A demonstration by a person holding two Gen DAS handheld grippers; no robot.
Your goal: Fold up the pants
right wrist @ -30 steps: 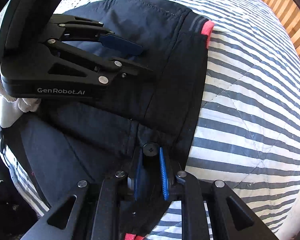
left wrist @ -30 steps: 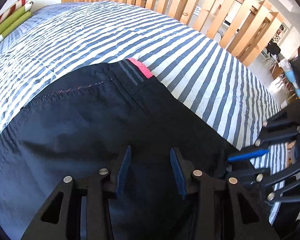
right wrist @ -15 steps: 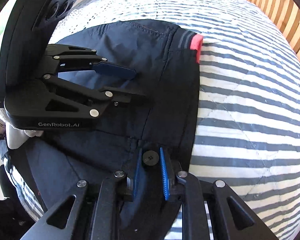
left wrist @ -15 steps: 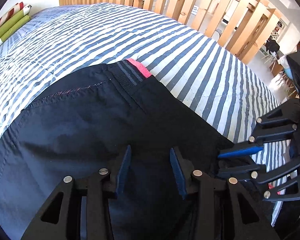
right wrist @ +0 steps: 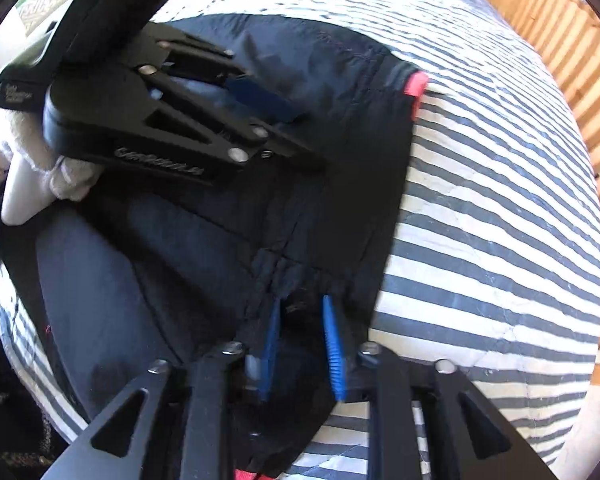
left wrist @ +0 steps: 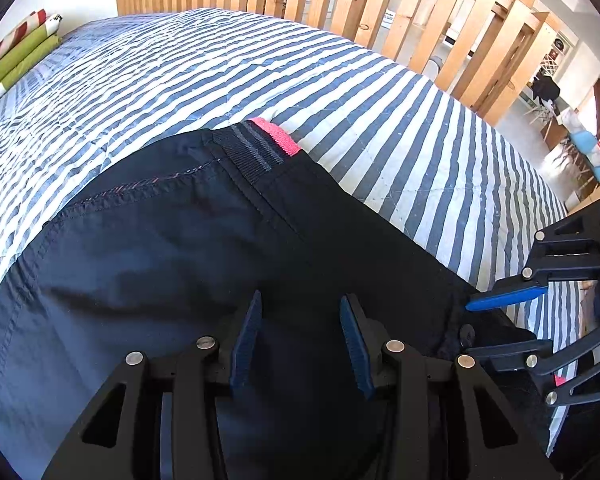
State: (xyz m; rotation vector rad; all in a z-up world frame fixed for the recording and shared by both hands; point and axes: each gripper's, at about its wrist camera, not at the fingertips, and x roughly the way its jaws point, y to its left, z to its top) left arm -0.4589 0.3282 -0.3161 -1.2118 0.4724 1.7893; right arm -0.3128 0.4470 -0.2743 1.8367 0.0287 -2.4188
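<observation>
Dark navy pants [left wrist: 180, 260] lie spread on the striped bed, and a pink tab [left wrist: 274, 134] marks the waistband's far corner. My left gripper [left wrist: 300, 296] hovers open just above the fabric with nothing between its fingers. A white-gloved hand [right wrist: 40, 168] holds that left gripper [right wrist: 308, 140] in the right wrist view. My right gripper [right wrist: 300, 300] is shut on a bunched edge of the pants [right wrist: 340, 160], whose pleats run in between its blue pads. From the left wrist view that right gripper [left wrist: 470, 324] sits at the pants' right edge.
A blue-and-white striped quilt [left wrist: 220, 60] covers the bed. A wooden slat railing [left wrist: 380, 8] runs along its far side. Green and red-striped cushions [left wrist: 16, 52] lie at the far left. The quilt's edge [right wrist: 520, 380] drops away to my right.
The right gripper has shifted a little with the bunched fabric, and its view is now blurred. The left gripper stays open over the pants and has drifted slightly.
</observation>
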